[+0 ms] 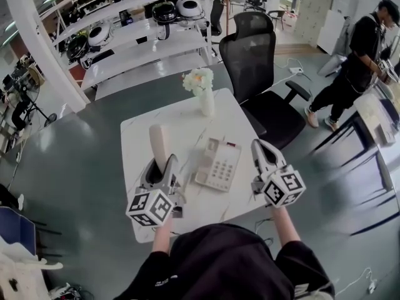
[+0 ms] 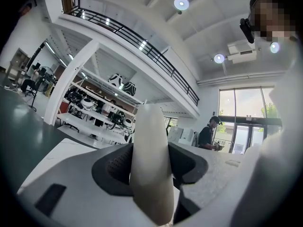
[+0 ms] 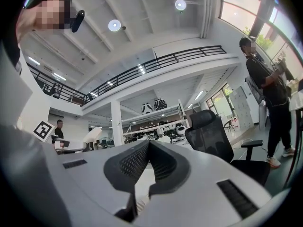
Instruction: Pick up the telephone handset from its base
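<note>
The cream telephone handset stands upright, lifted off its base, with my left gripper shut on its lower part. In the left gripper view the handset fills the gap between the dark pads. The phone base, cream with a keypad, lies flat on the white marble table, just right of the handset. My right gripper hovers at the base's right side. Its jaws meet at the tips with nothing between them. The right gripper view also catches the raised handset at the left.
A white vase with flowers stands at the table's far edge. A black office chair sits behind the table at the right. A person in black stands at the far right. Shelves with equipment line the back.
</note>
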`<state>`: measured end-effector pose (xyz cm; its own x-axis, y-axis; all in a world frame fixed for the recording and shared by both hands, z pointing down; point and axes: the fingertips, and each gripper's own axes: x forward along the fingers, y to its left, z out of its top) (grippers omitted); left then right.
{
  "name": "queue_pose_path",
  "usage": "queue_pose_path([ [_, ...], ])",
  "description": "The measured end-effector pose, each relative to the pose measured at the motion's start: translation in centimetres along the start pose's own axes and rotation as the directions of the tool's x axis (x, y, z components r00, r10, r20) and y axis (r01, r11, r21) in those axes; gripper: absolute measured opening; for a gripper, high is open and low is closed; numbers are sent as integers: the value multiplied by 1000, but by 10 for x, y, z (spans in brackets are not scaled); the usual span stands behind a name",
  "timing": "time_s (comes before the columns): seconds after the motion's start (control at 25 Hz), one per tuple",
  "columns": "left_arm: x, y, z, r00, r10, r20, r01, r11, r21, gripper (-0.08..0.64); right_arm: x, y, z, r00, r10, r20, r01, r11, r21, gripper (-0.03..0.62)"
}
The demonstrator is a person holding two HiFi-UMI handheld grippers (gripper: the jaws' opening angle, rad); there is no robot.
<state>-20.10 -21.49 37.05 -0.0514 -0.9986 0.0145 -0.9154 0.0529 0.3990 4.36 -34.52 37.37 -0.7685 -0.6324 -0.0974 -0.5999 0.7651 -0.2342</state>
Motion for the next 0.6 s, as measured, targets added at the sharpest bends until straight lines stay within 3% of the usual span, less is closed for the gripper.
queue_pose_path([
  [0.6,-1,4,-6,1000,18,-20,-18,1000,2,209,3,-1,-1,1000,-8,-17,7,999,-50,-8],
])
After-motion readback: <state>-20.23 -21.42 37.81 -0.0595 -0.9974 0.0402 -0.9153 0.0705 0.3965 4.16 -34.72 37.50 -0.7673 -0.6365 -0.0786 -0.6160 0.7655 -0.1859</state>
